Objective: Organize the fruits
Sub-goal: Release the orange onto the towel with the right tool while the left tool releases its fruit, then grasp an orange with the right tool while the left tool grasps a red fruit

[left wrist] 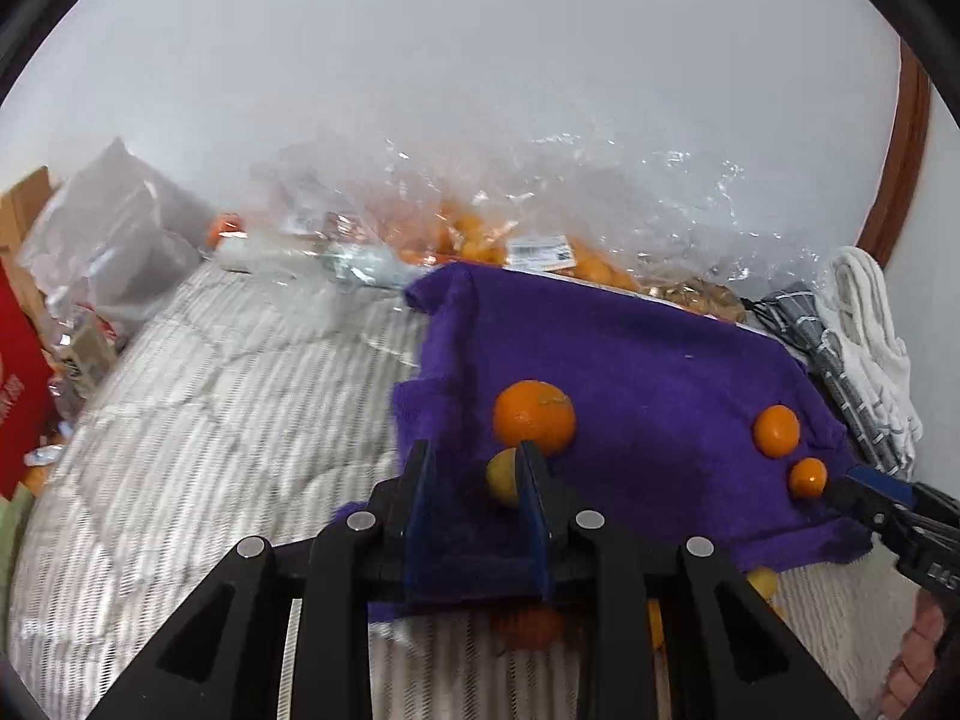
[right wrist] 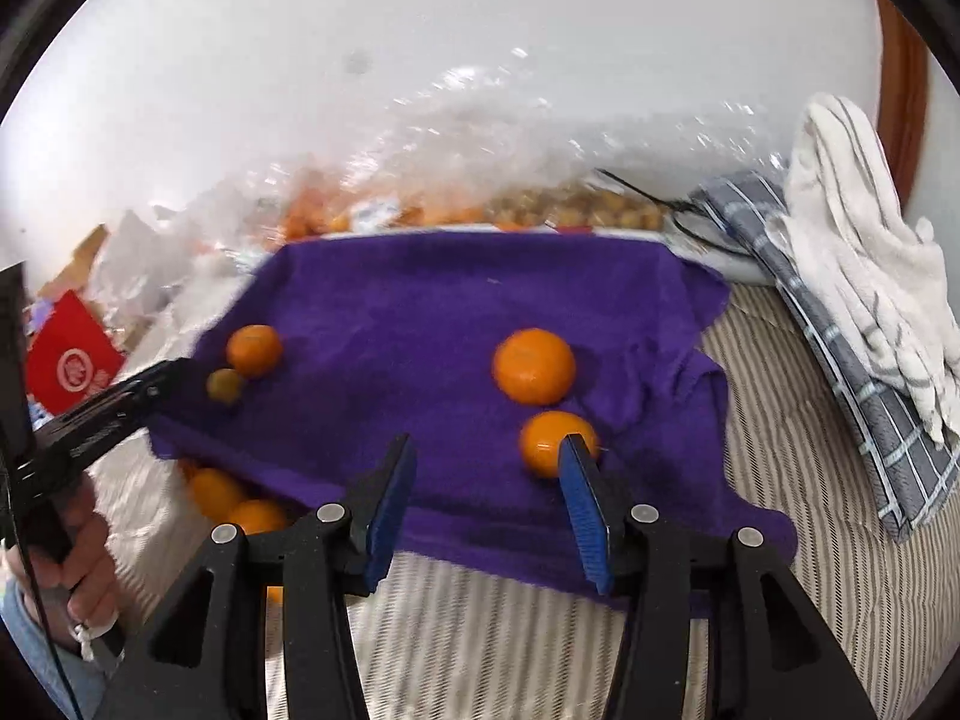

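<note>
A purple towel lies on a striped bed cover. On it sit a large orange, a small yellow-green fruit, and two more oranges, which the right wrist view also shows. My left gripper is open and empty, just left of the yellow-green fruit. My right gripper is open and empty, its right finger in front of the near orange. More oranges lie under the towel's near left edge.
Clear plastic bags of oranges line the wall behind the towel. Folded grey and white towels lie at the right. A red box and packaging clutter sit at the left. The striped cover extends left.
</note>
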